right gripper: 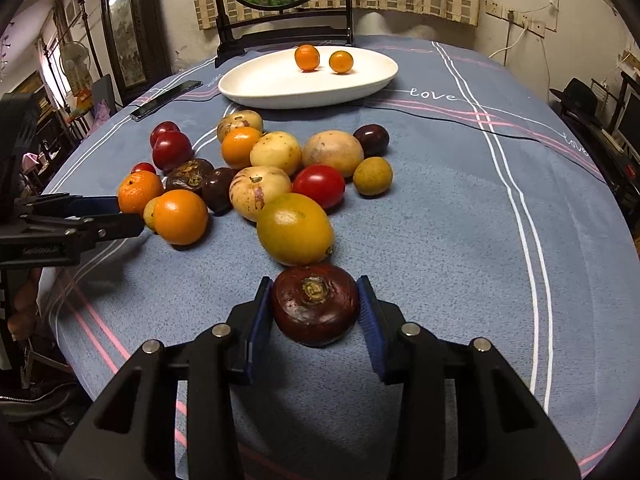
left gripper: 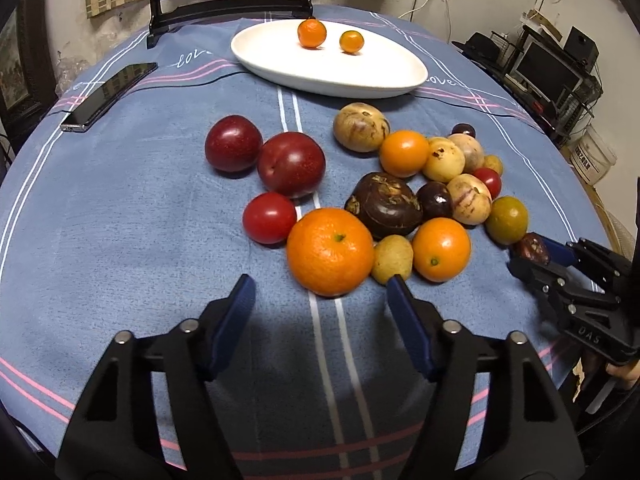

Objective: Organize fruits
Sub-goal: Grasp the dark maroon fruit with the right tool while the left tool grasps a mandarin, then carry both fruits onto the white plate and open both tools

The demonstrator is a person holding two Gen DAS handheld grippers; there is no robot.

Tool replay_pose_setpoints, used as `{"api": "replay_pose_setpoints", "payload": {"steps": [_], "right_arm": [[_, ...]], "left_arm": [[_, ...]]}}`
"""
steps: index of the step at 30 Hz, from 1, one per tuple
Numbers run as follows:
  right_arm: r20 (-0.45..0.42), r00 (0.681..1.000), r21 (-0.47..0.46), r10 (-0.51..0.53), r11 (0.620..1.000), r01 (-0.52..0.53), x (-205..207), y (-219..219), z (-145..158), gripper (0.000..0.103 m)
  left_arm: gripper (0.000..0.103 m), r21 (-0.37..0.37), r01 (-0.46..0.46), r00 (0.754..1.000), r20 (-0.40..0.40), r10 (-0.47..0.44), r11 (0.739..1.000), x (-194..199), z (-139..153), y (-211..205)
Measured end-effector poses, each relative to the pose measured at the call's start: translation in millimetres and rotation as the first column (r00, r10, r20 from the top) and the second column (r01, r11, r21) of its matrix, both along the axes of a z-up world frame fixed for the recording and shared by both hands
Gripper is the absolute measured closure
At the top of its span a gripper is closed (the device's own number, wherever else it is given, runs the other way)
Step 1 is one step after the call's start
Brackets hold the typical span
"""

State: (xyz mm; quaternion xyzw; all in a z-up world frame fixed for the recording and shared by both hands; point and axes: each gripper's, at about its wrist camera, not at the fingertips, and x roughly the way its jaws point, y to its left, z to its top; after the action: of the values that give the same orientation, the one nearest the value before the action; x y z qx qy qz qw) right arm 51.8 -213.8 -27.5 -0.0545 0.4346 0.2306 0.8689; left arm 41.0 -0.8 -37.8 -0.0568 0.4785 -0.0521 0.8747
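The right gripper [right gripper: 316,312] clasps a firm, glossy dark fruit [right gripper: 315,304] across its widest part; the left gripper [left gripper: 320,300] gapes empty.

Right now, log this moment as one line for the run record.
left gripper: open, before large orange | right gripper: shut on dark brown fruit | white plate: two small oranges | pile on table

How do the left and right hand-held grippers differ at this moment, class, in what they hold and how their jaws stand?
The right hand-held gripper has its jaws against both sides of a dark brown water chestnut; the left hand-held gripper holds nothing. The right one's jaws are narrowed to the chestnut's width, while the left one's jaws stand wide open. The left one faces a large orange; the right one sits at the pile's near edge. Both have blue pads and sit low over the blue tablecloth.
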Motion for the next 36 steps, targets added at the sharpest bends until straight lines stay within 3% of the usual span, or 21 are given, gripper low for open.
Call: {"api": "replay_pose_setpoints", "payload": {"steps": [13, 15, 16, 17, 25, 36], "right_arm": [[0.014, 1.000, 0.034, 0.021, 0.999, -0.021, -3.6, -4.7, -1.6, 0.060], [0.013, 1.000, 0.035, 0.020, 0.999, -0.021, -3.9, -4.8, -1.3, 0.060], [0.013, 1.000, 0.034, 0.020, 0.999, -0.021, -3.9, -4.7, -1.3, 0.060], [0.014, 1.000, 0.032, 0.020, 0.999, -0.020, -3.8, -4.7, -1.3, 0.060], [0.010, 1.000, 0.026, 0.008, 1.000, -0.009, -4.7, -5.7, -0.3, 0.060], [0.060, 0.997, 0.045, -0.058, 0.997, 0.055, -4.6, -34.6, 24.1, 0.060]], "left_arm": [[0.032, 0.014, -0.005, 1.000, 0.026, 0.005, 1.000, 22.3, -2.7, -12.8], [0.036, 0.024, 0.007, 0.999, 0.036, -0.008, 1.000, 20.9, -2.6, -14.7], [0.052, 0.023, 0.011, 0.999, 0.039, -0.012, 1.000, 19.3, -2.0, -14.9], [0.059, 0.038, 0.009, 0.999, 0.041, -0.010, 0.999, 17.9, -1.2, -14.3], [0.060, -0.008, 0.007, 1.000, 0.024, -0.007, 1.000, 8.9, 0.7, -1.9], [0.060, -0.024, -0.015, 0.996, 0.086, 0.017, 1.000, -1.2, 28.6, 18.7]]}}
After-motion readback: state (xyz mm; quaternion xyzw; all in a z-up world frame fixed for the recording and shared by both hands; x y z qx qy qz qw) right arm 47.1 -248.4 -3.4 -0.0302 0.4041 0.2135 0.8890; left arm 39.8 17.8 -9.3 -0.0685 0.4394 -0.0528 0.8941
